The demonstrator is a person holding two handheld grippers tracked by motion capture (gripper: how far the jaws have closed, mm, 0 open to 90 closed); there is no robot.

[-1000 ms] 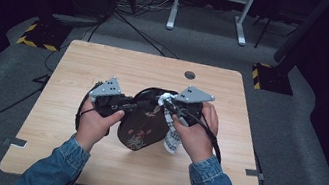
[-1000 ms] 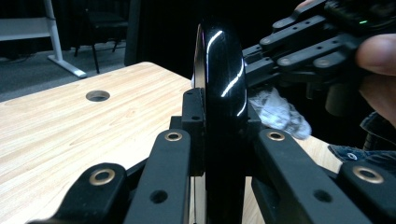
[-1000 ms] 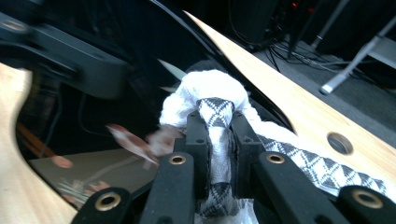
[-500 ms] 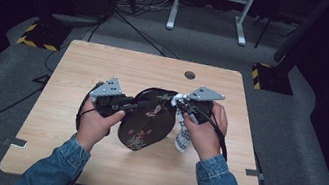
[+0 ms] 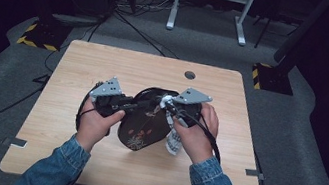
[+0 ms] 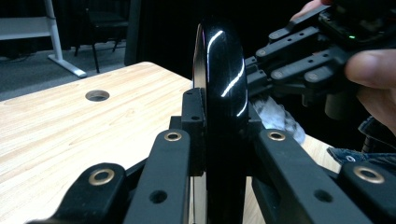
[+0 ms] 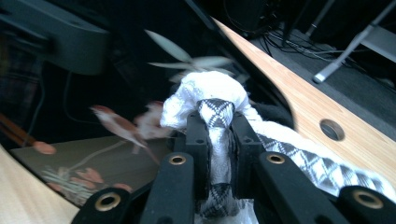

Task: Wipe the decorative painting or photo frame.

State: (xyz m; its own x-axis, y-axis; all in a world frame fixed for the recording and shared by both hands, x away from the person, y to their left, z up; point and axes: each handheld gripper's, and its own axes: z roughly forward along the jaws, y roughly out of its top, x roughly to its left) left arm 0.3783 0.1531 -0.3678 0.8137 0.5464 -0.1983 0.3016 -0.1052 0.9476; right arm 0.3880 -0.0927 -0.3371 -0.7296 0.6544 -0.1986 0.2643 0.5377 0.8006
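Note:
A black plate [image 5: 145, 122] with a floral print is held up on edge over the wooden table [image 5: 80, 68]. My left gripper [image 5: 137, 104] is shut on its rim from the left. In the left gripper view, the glossy plate edge [image 6: 224, 88] stands between the jaws of my left gripper [image 6: 222, 126]. My right gripper [image 5: 167, 102] is shut on a white patterned cloth [image 5: 173, 143], whose bunched end presses against the plate's face. The right gripper view shows the cloth [image 7: 210, 93] clamped in my right gripper [image 7: 219, 126] against the plate [image 7: 93, 140].
A round cable hole [image 5: 189, 75] lies near the table's far edge. Behind the table stand a white frame [image 5: 207, 8], floor cables and two yellow-and-black striped blocks [image 5: 37, 38]. Bare table top lies left and right of my hands.
My right gripper slid right across the plate with the cloth, then came back left to about where it was a second ago. The left gripper and plate have stayed put.

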